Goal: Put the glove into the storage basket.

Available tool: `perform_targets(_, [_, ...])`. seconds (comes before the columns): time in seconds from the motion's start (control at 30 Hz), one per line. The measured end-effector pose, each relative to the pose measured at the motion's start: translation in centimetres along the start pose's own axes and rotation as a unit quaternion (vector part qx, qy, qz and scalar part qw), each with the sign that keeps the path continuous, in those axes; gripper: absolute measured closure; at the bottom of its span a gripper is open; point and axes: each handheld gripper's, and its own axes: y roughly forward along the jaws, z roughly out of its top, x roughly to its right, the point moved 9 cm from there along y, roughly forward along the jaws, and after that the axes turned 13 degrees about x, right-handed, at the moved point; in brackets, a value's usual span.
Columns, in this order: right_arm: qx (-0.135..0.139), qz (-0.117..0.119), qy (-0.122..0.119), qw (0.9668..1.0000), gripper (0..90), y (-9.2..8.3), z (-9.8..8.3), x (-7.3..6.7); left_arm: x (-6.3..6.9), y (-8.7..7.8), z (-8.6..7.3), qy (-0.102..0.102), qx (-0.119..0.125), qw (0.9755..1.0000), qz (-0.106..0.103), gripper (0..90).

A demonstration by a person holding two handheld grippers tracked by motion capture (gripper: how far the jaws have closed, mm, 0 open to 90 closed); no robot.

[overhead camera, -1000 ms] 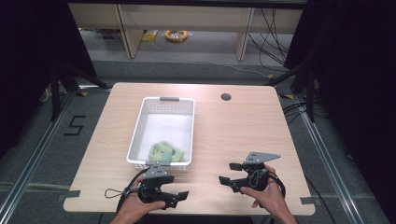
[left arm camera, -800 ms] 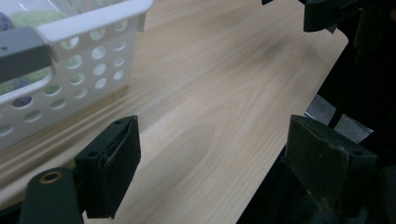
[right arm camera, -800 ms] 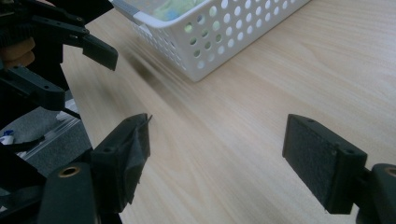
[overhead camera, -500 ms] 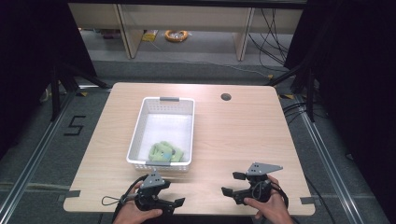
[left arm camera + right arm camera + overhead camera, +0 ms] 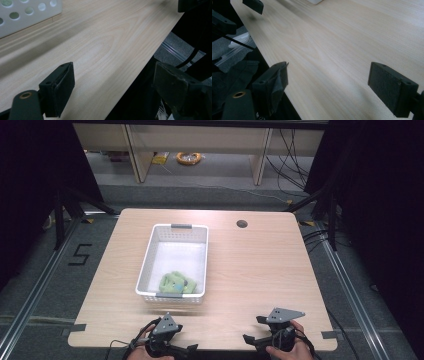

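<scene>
One pale wood-grain bench [image 5: 250, 270] is being shown from above, standing on a grey floor with a dark round hole [image 5: 242, 224] near its far edge. Toward the left of the bench a white perforated basket [image 5: 148, 255] is being kept with its long side running away from the person, and a small heap of green items [image 5: 176, 283] is lying inside it at the near end, against the near wall; what the items are cannot be told. At the near edge of the bench, well apart from each other, two hand-held grippers are being held by the person's hands. The left hand-held gripper [image 5: 191, 348] is being held just in front of the basket's near wall, and in the left gripper view [image 5: 110, 92] its jaws are being kept spread wide with nothing between them, one over the wood and the other past the bench edge, while a corner of the basket [image 5: 30, 12] is being seen at the upper left. The right hand-held gripper [image 5: 254, 330] is being held near the right front corner, and in the right gripper view [image 5: 327, 87] its jaws are likewise being kept spread apart and empty above the bare wood, with the left hand-held gripper [image 5: 253, 5] being glimpsed farther off at the upper left.
</scene>
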Motion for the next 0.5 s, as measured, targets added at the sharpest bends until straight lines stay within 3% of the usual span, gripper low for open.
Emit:
perform_targets(0.07, [0.002,-0.002,0.012,0.9999,17.5,0.07,-0.06,-0.26,-0.04,0.02,-0.02,0.0,-0.002,1.0,0.0,16.6])
perform_targets(0.1, [0.003,0.004,-0.002,1.0,17.5,0.16,-0.03,-0.06,0.02,0.1,-0.06,-0.009,0.0,0.9999,0.005,16.6])
perform_targets(0.13, [-0.005,0.016,0.0,0.9999,17.5,0.18,-0.12,-0.16,0.03,0.03,-0.07,-0.009,-0.003,1.0,0.002,16.6])
perform_targets(0.23, [0.002,0.002,-0.002,1.0,17.5,0.2,-0.04,-0.05,-0.22,-0.04,0.04,0.007,-0.001,1.0,0.002,16.6])
perform_targets(0.37, [-0.003,0.002,-0.006,1.0,17.5,0.19,-0.12,-0.06,-0.35,0.03,0.14,-0.005,0.007,0.9999,0.009,16.6])
perform_targets(0.4, [-0.004,0.004,-0.006,1.0,17.5,0.22,-0.12,-0.07,-0.62,-0.15,0.02,-0.003,-0.003,0.9999,0.014,16.6])
perform_targets(0.43, [-0.004,0.003,-0.006,1.0,17.5,0.22,-0.12,-0.07,-0.5,-0.08,0.24,-0.004,0.007,0.9999,0.009,16.6])
perform_targets(0.5, [-0.004,0.003,-0.005,1.0,17.5,0.22,-0.13,-0.07,-0.52,-0.11,0.25,-0.004,0.006,0.9999,0.008,16.6])
